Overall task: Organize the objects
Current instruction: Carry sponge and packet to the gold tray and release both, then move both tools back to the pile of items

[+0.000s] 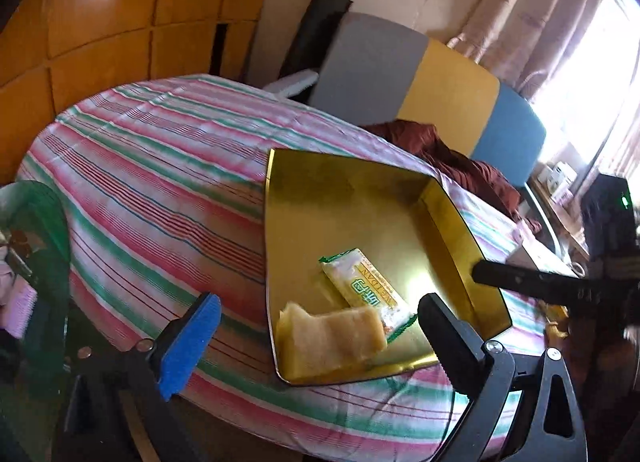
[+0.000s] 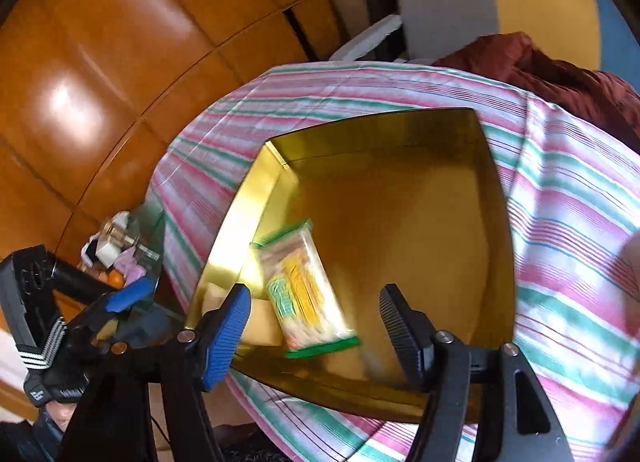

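Both your left claw (image 1: 316, 326) and right claw (image 2: 316, 326) gape empty over the gold tray's (image 2: 400, 130) near edge, because the snack packet (image 2: 306, 294) and sponge cake (image 1: 332, 338) already lie inside.

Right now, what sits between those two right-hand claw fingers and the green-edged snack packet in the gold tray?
Nothing: only bare gold tray floor separates the right gripper from the snack packet, seen in the right wrist view.

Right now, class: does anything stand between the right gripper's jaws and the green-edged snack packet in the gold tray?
Nothing visible does. The right gripper hangs open above the gold tray, the snack packet lying uncovered below its jaws.
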Tool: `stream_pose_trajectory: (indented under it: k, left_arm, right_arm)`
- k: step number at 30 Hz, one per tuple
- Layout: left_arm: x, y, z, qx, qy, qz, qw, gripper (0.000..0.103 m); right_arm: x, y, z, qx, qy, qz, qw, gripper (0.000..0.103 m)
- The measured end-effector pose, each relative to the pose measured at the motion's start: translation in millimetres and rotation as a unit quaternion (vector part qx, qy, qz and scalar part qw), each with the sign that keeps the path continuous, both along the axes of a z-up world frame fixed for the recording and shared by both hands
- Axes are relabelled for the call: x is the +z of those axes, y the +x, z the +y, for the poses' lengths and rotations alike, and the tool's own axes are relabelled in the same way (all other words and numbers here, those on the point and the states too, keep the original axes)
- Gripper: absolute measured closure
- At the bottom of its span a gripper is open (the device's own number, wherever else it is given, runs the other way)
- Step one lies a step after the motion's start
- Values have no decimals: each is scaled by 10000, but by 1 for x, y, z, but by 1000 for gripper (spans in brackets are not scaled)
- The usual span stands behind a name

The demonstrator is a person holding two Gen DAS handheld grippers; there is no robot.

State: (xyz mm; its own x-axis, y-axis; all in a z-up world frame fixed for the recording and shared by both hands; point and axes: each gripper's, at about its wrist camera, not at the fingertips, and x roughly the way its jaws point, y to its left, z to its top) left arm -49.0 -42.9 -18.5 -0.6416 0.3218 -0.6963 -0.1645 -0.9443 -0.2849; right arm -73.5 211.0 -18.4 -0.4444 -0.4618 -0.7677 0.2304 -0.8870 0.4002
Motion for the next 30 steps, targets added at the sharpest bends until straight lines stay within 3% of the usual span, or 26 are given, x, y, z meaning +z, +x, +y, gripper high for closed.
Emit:
stream_pose_trajectory:
  k: [3, 8, 13, 24, 30]
  left_arm:
    - [4, 4, 3, 51, -125, 116, 9998, 3]
    - [6, 12, 18, -14, -388, 270, 9989, 1]
    - [4, 16, 33, -171, -468, 234, 9985, 1]
    - [10, 28, 62, -492, -632, 326, 9963, 1]
    - [16, 33, 93, -757, -1002, 539, 9906, 1]
  right_arm:
    - [2, 10, 6, -197, 279, 146, 9993, 35]
    - [4, 28, -1, -431, 1144, 496, 9913, 32]
    - [3, 42, 3, -600, 1552, 641, 9840, 30]
    - [5, 64, 21, -900, 2060, 936, 9699, 30]
    - [1, 74, 44, -1140, 2086, 860, 9675, 30]
